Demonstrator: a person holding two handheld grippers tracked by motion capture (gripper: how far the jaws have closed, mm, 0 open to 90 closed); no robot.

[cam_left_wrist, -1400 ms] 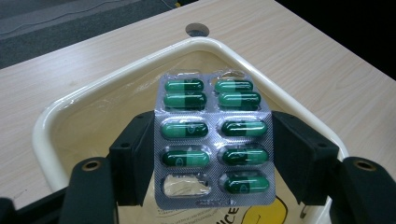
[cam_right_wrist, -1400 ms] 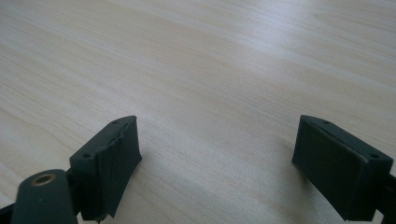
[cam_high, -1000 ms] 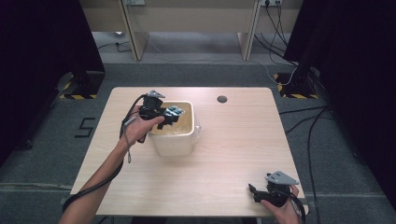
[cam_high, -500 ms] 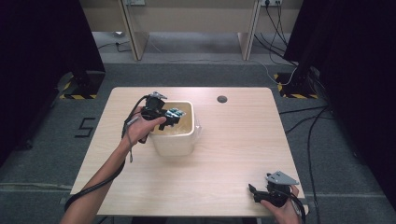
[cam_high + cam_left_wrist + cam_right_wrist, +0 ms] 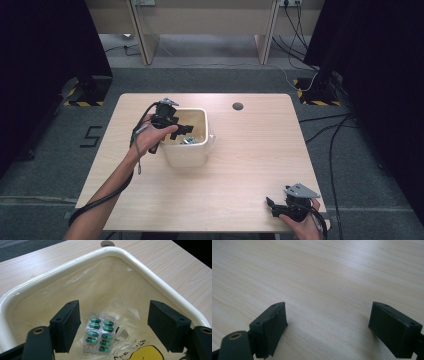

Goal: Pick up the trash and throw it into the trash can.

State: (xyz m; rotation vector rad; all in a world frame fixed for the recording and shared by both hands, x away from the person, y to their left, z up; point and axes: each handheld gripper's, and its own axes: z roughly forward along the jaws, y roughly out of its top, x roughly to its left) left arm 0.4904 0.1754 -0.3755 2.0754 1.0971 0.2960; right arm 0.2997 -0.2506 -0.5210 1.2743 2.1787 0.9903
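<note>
A cream plastic bin (image 5: pixel 186 155) lined with a clear bag stands left of the table's middle. My left gripper (image 5: pixel 187 129) hovers over its opening, pointing in. Its jaws have just been opening, and they stand apart with nothing pressed between them. Below them, on the bin's bottom, lies a silver blister pack of green capsules (image 5: pixel 99 334). In the left gripper view my left gripper (image 5: pixel 113 322) frames that pack, well above it. My right gripper (image 5: pixel 274 206) rests open at the table's near right corner, with bare wood between its pads (image 5: pixel 387 330).
The bin's rim (image 5: pixel 150 280) curves around the left jaws. Printed yellow packaging (image 5: pixel 136 353) lies beside the pack. A dark round grommet (image 5: pixel 238 106) sits near the table's far edge. The light wooden table (image 5: pixel 250 150) has black curtains and floor cables around it.
The left gripper's jaws have parted above the bin, and the small silvery thing at their tips has dropped away into the bin. Neither hand has shifted.
</note>
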